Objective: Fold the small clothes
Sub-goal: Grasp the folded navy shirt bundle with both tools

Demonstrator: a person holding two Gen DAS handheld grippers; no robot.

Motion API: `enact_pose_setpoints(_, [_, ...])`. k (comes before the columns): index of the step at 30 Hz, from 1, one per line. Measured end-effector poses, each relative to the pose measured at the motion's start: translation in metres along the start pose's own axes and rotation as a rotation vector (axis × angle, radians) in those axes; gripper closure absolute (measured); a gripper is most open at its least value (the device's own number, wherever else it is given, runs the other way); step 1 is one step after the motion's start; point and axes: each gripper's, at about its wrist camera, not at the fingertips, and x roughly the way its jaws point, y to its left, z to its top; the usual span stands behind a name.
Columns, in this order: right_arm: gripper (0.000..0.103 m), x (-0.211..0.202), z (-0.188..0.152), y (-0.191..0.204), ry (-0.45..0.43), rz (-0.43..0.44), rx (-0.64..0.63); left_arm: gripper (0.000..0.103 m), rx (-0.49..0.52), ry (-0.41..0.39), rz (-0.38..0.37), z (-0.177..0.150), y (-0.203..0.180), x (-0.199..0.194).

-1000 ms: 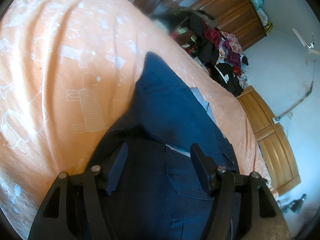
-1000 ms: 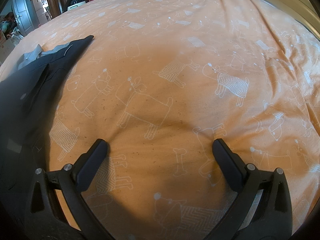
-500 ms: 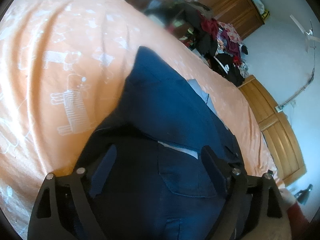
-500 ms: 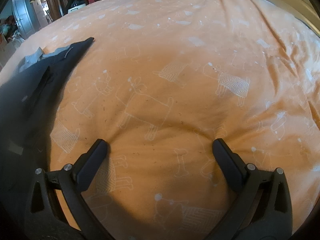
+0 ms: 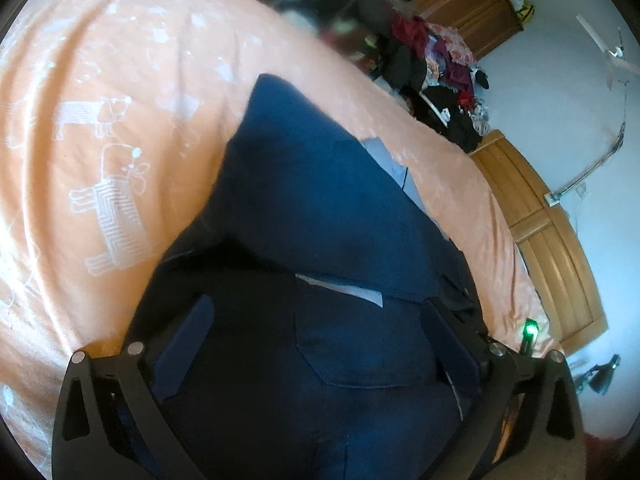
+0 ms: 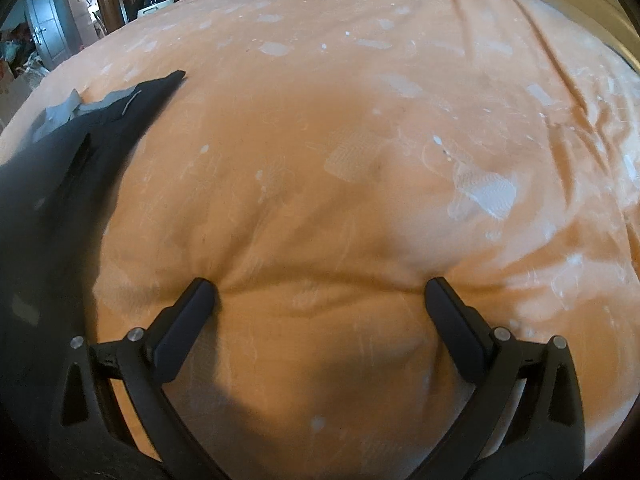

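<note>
Left wrist view is showing the left tongs spread wide and holding nothing, with both fingers over the dark blue garment. One second ago the same tongs were much narrower, so they are opening and, I think, letting go of the cloth after a fold. The garment is lying in the centre and lower part of this frame on the orange bed; its upper part is folded over the lower part, and a thin pale strip, perhaps a label or lining, is showing under the folded edge. A small green light is glowing at the lower right of the frame. A pile of clothes is sitting at the upper right, well apart from the garment.

In the right wrist view the right tongs are also wide and empty. Compared with half a second ago the cover is bunching into a crease between the fingertips, so these tongs are now pressing down into the bed. Here the garment is lying along the left edge of the frame, beside the tongs, but I cannot tell if it is touching them.

My judgement is that one fold is finishing, and both tongs are becoming free to take the next edge.
</note>
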Motion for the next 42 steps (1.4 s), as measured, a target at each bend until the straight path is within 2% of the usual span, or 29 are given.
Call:
enact_pose_setpoints(2, [0.000, -0.004, 0.002, -0.005, 0.006, 0.043, 0.013, 0.000, 0.001, 0.010, 0.006, 0.000, 0.000, 0.001])
enact_pose_setpoints(4, [0.000, -0.016, 0.001, -0.014, 0.021, 0.134, 0.026, 0.000, 0.020, 0.015, 0.037, 0.000, -0.005, 0.002])
enact_pose_setpoints(7, [0.000, -0.062, -0.013, -0.018, 0.012, 0.257, 0.021, 0.001, 0.043, 0.036, 0.085, -0.002, -0.016, 0.000])
enact_pose_setpoints(11, [0.000, -0.135, -0.052, -0.013, -0.067, 0.449, 0.012, 0.001, 0.039, 0.027, 0.023, -0.011, -0.031, -0.033])
enact_pose_setpoints(12, [0.000, -0.153, -0.068, -0.013, -0.080, 0.526, 0.032, 0.001, 0.047, 0.020, 0.008, -0.015, -0.036, -0.044])
enact_pose_setpoints(13, [0.000, -0.162, -0.084, -0.011, -0.053, 0.613, 0.053, 0.001, 0.056, 0.008, -0.011, -0.020, -0.040, -0.060])
enact_pose_setpoints(14, [0.000, -0.165, -0.096, -0.008, -0.009, 0.661, 0.059, 0.001, 0.066, -0.005, -0.032, -0.028, -0.045, -0.078])
enact_pose_setpoints(18, [0.000, -0.160, -0.157, 0.003, 0.153, 0.729, 0.025, 0.001, 0.081, -0.055, -0.035, -0.054, -0.045, -0.141])
enact_pose_setpoints(20, [0.008, -0.146, -0.179, 0.000, 0.230, 0.781, 0.060, 0.001, 0.054, -0.073, -0.039, -0.070, -0.033, -0.171])
enact_pose_setpoints(22, [0.026, -0.139, -0.187, 0.003, 0.260, 0.798, 0.056, 0.001, 0.031, -0.057, -0.047, -0.087, -0.019, -0.190])
enact_pose_setpoints(24, [0.035, -0.133, -0.193, 0.007, 0.276, 0.798, 0.039, 0.001, 0.018, -0.039, -0.025, -0.102, -0.007, -0.200])
enact_pose_setpoints(30, [0.038, -0.131, -0.190, 0.007, 0.280, 0.749, 0.011, 0.003, -0.037, 0.009, 0.000, -0.146, 0.023, -0.208])
enact_pose_setpoints(38, [0.036, -0.139, -0.193, 0.027, 0.287, 0.724, -0.089, 0.007, 0.050, 0.076, 0.034, -0.157, 0.016, -0.201])
enact_pose_setpoints(40, [0.036, -0.138, -0.193, 0.023, 0.284, 0.735, -0.064, 0.012, 0.084, 0.095, 0.067, -0.159, 0.013, -0.196])
enact_pose_setpoints(42, [0.036, -0.139, -0.194, 0.021, 0.279, 0.742, -0.052, 0.025, 0.104, 0.110, 0.078, -0.160, 0.011, -0.191])
